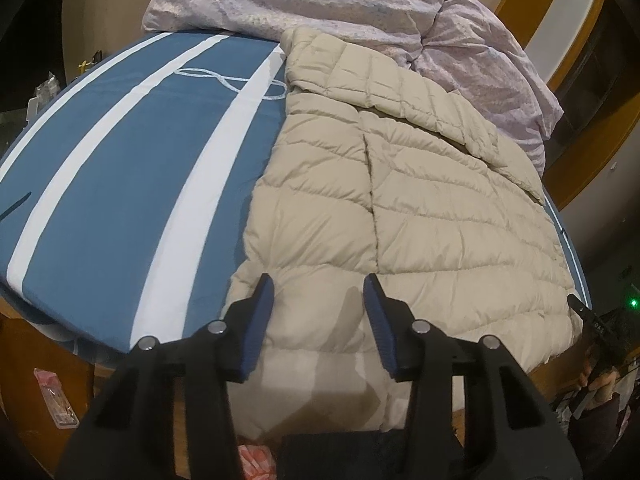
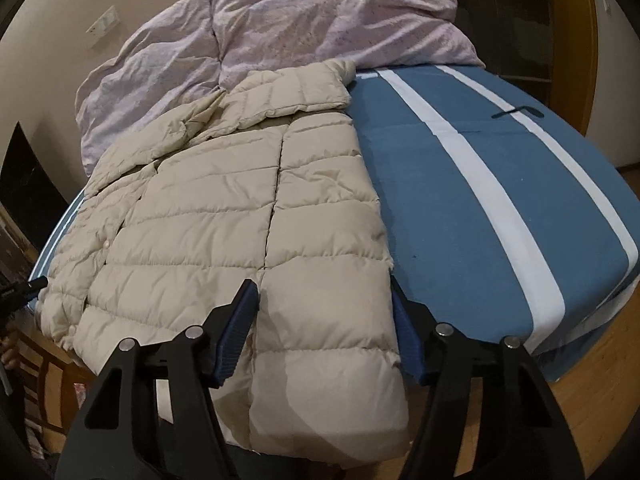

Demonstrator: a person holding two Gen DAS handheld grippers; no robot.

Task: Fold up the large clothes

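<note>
A beige quilted puffer jacket (image 1: 420, 208) lies flat on the blue bed with white stripes (image 1: 120, 168), its hem hanging over the near edge. In the left wrist view my left gripper (image 1: 318, 284) stands open over the hem. One pad is at the jacket's side edge and the other near the centre opening, with fabric between them. In the right wrist view the jacket (image 2: 208, 208) fills the left half of the bed (image 2: 480, 184). My right gripper (image 2: 324, 294) straddles the hem panel, open, and the jacket's edge hides the right fingertip.
A crumpled lilac duvet (image 1: 340, 4) (image 2: 280, 28) is piled at the head of the bed behind the jacket's collar. Wooden floor (image 2: 592, 420) and the bed frame lie below the near edge. A black device with a green light (image 1: 624, 312) stands at the right.
</note>
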